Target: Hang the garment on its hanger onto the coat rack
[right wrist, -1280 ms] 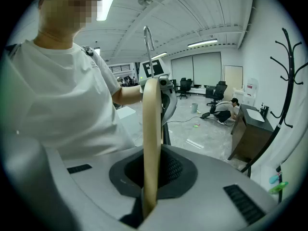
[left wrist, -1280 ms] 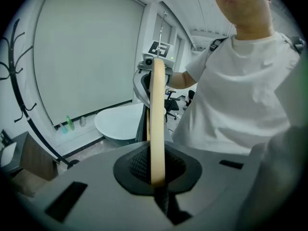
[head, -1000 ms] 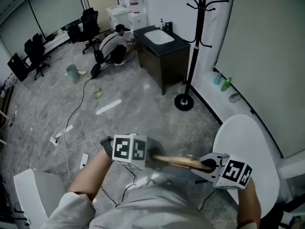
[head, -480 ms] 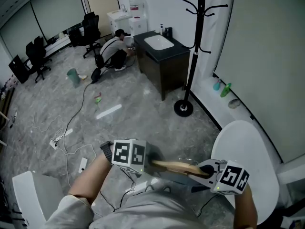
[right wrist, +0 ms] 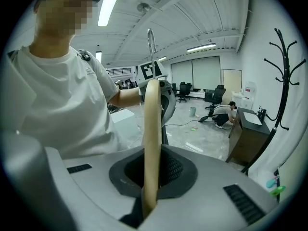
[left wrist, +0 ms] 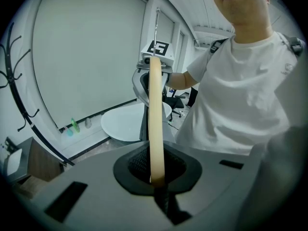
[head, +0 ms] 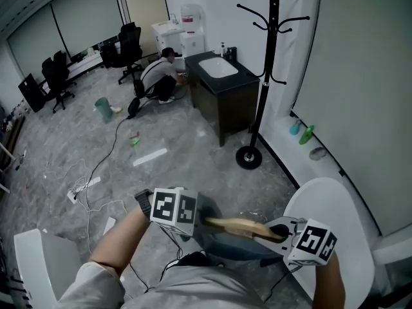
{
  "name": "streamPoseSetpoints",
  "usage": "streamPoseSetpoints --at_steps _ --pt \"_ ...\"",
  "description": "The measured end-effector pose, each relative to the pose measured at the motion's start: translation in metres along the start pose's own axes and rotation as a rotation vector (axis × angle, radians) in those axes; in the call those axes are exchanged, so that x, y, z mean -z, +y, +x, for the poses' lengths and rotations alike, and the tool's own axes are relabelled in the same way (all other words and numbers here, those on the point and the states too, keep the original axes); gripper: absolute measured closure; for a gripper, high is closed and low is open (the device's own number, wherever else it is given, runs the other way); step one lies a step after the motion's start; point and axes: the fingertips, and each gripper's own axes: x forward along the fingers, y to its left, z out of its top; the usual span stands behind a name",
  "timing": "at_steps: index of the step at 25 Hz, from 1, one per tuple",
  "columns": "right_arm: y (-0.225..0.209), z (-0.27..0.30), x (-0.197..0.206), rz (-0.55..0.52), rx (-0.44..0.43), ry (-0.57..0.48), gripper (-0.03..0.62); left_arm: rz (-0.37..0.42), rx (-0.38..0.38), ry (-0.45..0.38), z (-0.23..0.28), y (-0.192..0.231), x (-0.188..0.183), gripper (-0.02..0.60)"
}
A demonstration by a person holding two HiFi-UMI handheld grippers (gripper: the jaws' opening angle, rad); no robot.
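Pale wooden hanger point(head: 241, 225) with a dark grey garment point(head: 225, 248) draped beneath, held level before the person's torso, left tool point(head: 205, 219) clamped on one end, right tool point(head: 280, 230) clamped on the other, tall black coat rack point(head: 259, 102) well apart by the wall, round white surface point(head: 335, 217) near the right tool

Two tools point(head: 205, 220) point(head: 278, 232); one hanger point(head: 241, 225); one rack point(head: 262, 76)

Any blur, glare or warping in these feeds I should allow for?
Head view: sharp, evenly lit. Left gripper view: heavy fisheye, black corners, hanger soft up close. Right gripper view: same fisheye bows the coat rack; ceiling light blown out.
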Motion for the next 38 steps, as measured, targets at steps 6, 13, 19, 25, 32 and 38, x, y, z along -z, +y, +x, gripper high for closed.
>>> streamPoseSetpoints --at_steps 6,13,19,25,32,38 --pt "-0.059 -0.020 -0.010 -0.023 0.010 0.005 0.579 0.003 0.003 -0.021 -0.013 0.057 -0.016 0.577" --pt "-0.160 -0.024 -0.028 -0.019 0.062 0.007 0.579 0.051 0.026 -0.030 -0.038 0.158 -0.014 0.577" --pt "-0.256 -0.024 -0.049 0.011 0.099 0.013 0.579 0.103 0.052 -0.029 -0.075 0.255 -0.009 0.577" --pt "-0.337 -0.026 -0.070 0.026 0.152 0.002 0.579 0.154 0.044 -0.003 -0.104 0.337 -0.008 0.577" --pt "-0.429 -0.039 -0.090 -0.014 0.137 -0.008 0.579 0.160 0.015 -0.017 -0.128 0.429 -0.020 0.577" --pt "-0.521 -0.060 -0.093 -0.044 0.095 -0.029 0.579 0.138 -0.003 -0.016 -0.135 0.519 -0.033 0.577"
